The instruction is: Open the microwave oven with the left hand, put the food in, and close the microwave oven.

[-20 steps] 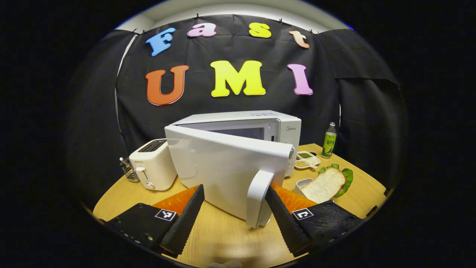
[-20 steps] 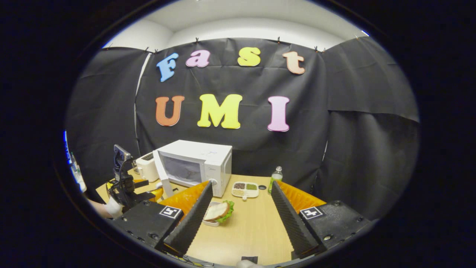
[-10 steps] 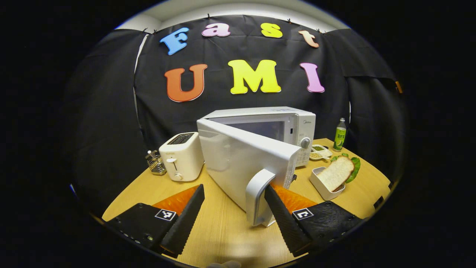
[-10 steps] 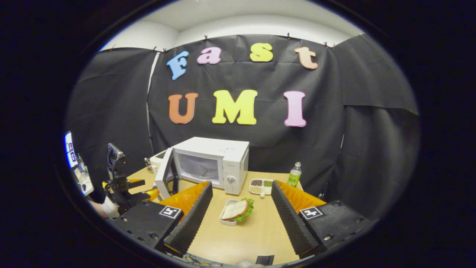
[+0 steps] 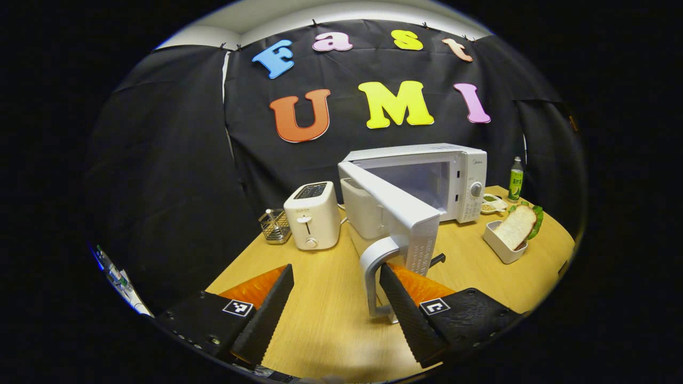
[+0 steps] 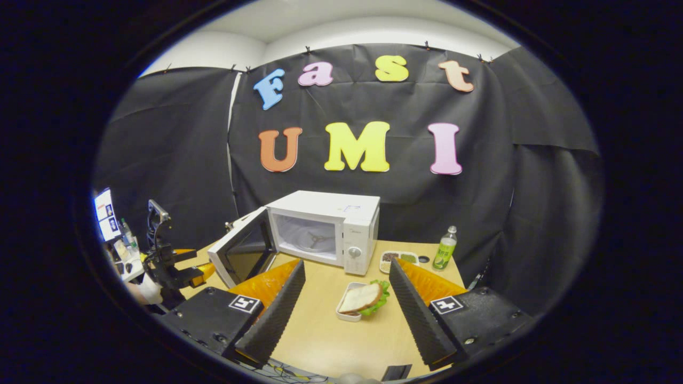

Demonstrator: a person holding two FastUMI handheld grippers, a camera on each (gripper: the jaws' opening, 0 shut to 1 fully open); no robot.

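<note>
Microwave (image 5: 459,176) sits at the back of the wooden table (image 5: 320,320), door (image 5: 395,210) swung well open, cavity visible with the turntable hub inside (clearer in the right gripper view (image 6: 315,240)). Left gripper (image 5: 336,304) has its fingers spread wide; the door handle (image 5: 373,277) stands between them, touching or just beside the right-hand finger (image 5: 400,304), nothing pressing from the other side, so no clamp on it. Right gripper (image 6: 347,314) also spread wide, holding nothing, hanging above the table. The food, a sandwich (image 6: 365,298) with lettuce in a white tray (image 6: 344,314), rests on the table in front of the microwave, between the right gripper's fingers in its view but farther off. Toaster (image 5: 312,216) and a small wire rack (image 5: 275,226) sit left of the door. A green bottle (image 6: 444,248) and a divided dish (image 6: 397,258) sit right of the microwave.
</note>
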